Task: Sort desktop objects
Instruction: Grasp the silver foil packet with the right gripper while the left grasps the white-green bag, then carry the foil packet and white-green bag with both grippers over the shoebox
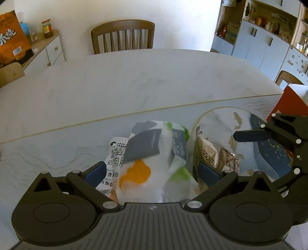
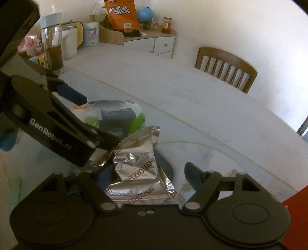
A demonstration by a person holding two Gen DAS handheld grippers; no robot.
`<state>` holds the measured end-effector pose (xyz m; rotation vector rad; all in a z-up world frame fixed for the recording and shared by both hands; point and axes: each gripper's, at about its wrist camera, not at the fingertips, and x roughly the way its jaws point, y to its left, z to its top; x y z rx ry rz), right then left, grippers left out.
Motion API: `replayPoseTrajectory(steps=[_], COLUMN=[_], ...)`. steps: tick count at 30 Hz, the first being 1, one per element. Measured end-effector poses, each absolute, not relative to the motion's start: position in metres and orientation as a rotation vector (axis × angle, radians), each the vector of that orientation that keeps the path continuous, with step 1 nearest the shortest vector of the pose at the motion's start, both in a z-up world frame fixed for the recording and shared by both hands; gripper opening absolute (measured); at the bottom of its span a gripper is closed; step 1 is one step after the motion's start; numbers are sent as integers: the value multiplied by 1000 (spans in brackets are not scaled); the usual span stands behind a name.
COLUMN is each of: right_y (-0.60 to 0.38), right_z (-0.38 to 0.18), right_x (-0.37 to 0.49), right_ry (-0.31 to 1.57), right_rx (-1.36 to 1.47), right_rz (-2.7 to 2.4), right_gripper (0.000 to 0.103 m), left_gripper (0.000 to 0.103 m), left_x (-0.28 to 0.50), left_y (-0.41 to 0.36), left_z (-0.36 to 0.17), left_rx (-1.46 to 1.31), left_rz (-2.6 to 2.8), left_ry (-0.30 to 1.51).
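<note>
Crinkled, shiny foil packets [image 2: 138, 169]; a glossy plastic wrapper [image 1: 154, 153], blurred and perhaps film; smooth, marbled, slightly glossy table [image 1: 134, 82]; varnished wooden chair [image 1: 123, 36].

Across the table you have a wooden chair [image 1: 123, 35] pushed in against the wall, and to your left a white cabinet [image 2: 159, 45] carries an orange snack bag [image 2: 122, 14], a blue ball [image 2: 144, 13] and a jar with a red lid [image 2: 167, 25]. On the table's left end stand a glass bottle of brown liquid [image 2: 53, 46], a white kettle [image 2: 70, 41] and a mug [image 2: 90, 33]. To your right, open shelves above pale blue cupboards [image 1: 263, 32] hold small bottles and boxes.
</note>
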<state>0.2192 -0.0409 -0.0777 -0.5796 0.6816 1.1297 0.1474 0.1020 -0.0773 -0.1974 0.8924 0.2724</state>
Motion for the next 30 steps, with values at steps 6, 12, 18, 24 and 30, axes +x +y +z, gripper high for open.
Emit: replayPoseTrajectory(steps=[6, 12, 18, 24, 30], right_y=[-38, -41, -42, -54, -73], right_z=[-76, -72, -69, -60, -46], right_x=[220, 215, 216, 217, 214], right_ry=[727, 726, 726, 723, 717], right_rx=[-555, -558, -547, -511, -478], right_rz=[1191, 1188, 1131, 1076, 1050], right_gripper=[54, 41, 32, 31, 31], left_gripper=[85, 68, 54, 50, 50], left_x=[148, 146, 142, 136, 126], left_y=[106, 107, 108, 103, 95], left_z=[-82, -78, -74, -64, -45], left_rx=[-221, -214, -215, -196, -196], left_rz=[258, 251, 252, 264, 258], left_ry=[903, 884, 869, 849, 818])
